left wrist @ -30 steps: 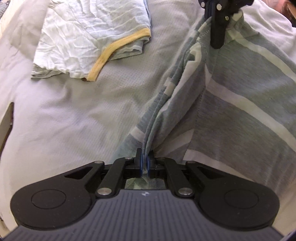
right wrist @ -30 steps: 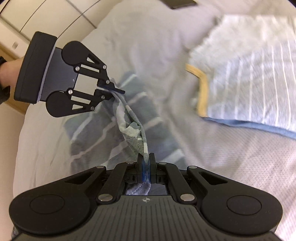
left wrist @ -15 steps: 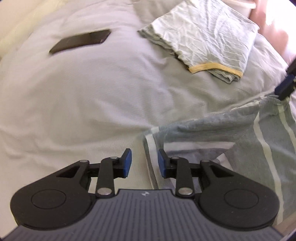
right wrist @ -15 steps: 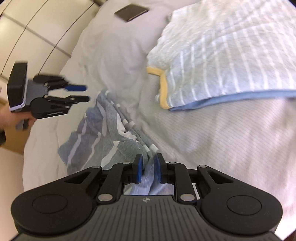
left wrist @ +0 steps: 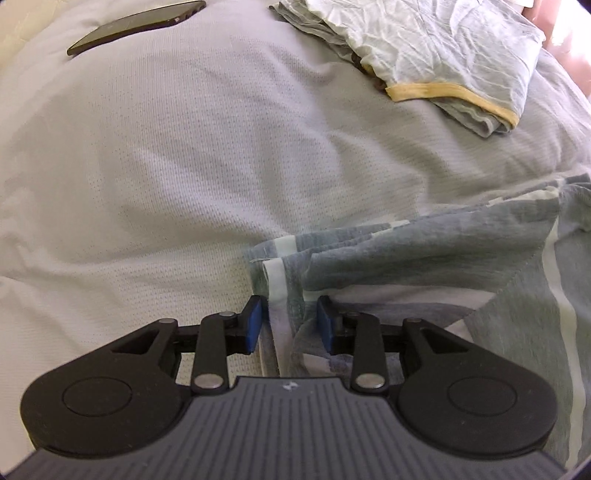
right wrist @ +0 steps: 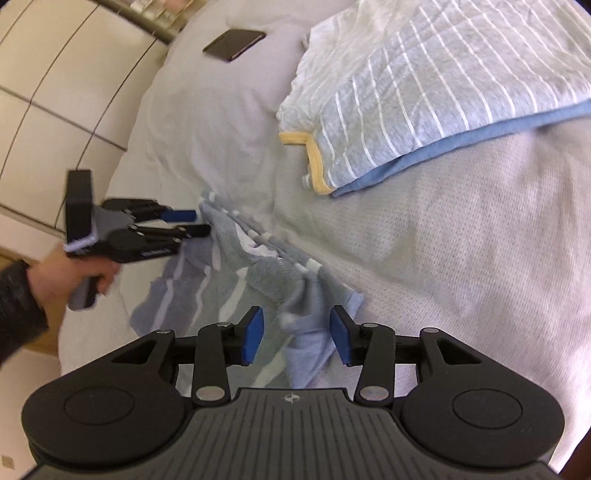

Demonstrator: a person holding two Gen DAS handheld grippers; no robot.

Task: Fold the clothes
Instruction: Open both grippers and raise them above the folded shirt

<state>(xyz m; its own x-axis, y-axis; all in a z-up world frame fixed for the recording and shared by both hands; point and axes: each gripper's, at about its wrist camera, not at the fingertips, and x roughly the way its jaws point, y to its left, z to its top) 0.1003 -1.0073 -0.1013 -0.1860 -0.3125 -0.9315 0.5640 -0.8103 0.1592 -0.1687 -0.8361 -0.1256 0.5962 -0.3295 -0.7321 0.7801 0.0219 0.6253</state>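
Observation:
A grey garment with white stripes point(left wrist: 461, 266) point(right wrist: 236, 280) lies folded along one long edge on the pale bed cover point(left wrist: 184, 147). My left gripper point(left wrist: 290, 325) point(right wrist: 192, 221) sits over one end of that edge, jaws opening, blue pads clear of the cloth between them. Over the other end my right gripper point(right wrist: 295, 336) is also opening, a corner of the garment loose between its pads. A person's hand point(right wrist: 74, 273) holds the left gripper.
A folded pale striped top with yellow trim point(left wrist: 443, 48) point(right wrist: 424, 96) lies further back on the bed. A dark phone point(left wrist: 136, 26) point(right wrist: 234, 44) rests near the far edge. A cream panelled wall point(right wrist: 55, 92) stands beside the bed.
Both grippers were shut on the raised grey garment's edge; they have let it go onto the bed. Both wrists rolled, and the left gripper moved along the edge to its far end.

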